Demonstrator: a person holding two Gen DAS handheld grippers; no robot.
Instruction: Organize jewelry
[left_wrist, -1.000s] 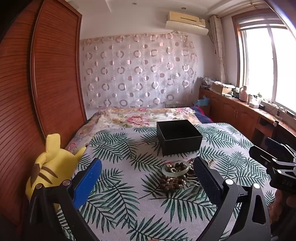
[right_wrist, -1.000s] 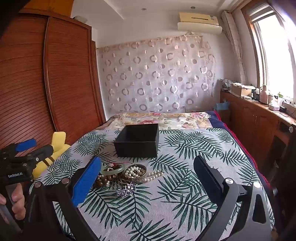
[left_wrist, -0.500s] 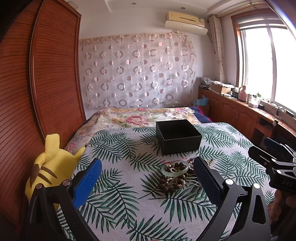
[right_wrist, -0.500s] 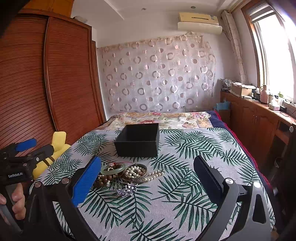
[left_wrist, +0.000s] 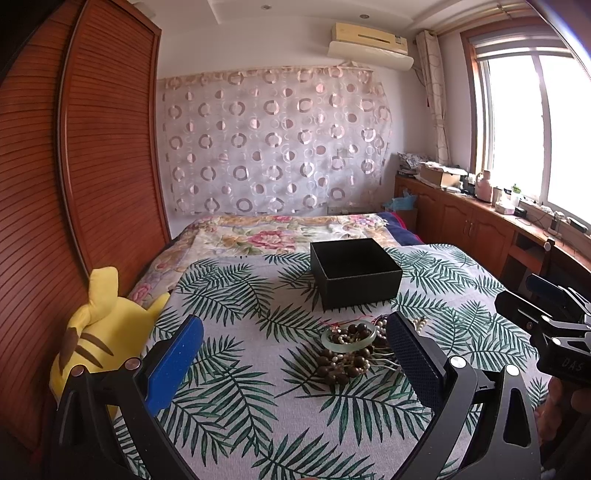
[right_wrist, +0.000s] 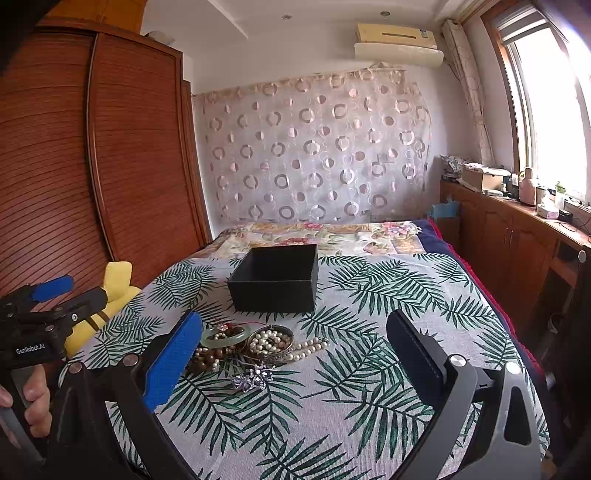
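A: Hovering, both of them. Left hand-held gripper (left_wrist: 295, 354) is spread wide w/ nothing between its fingers; right hand-held gripper (right_wrist: 293, 352) same, wide apart and empty.

B: So no pick yet?

A: Looks that way. Black box (right_wrist: 275, 277) sits open-topped on the leaf-print bedspread (right_wrist: 369, 332), ahead of both grippers, and seems empty inside. Jewelry's all in one heap just short of it.

B: What's in the heap?

A: Pale green bangle (right_wrist: 222, 336) on top of brown wooden beads (right_wrist: 207, 357), near the right gripper's blue finger. Pearl strand (right_wrist: 275, 343) coiled in a metal bangle just right of that. Silver flower brooch (right_wrist: 253, 379) nearest the right gripper, a bit apart from the rest.

B: Next move?

A: My guess: drop one gripper onto a single piece. Brooch is easiest since it's apart. Green bangle touches the beads, so needs a grip across its rim or beads may drag along. Then lift fwd over the box wall.
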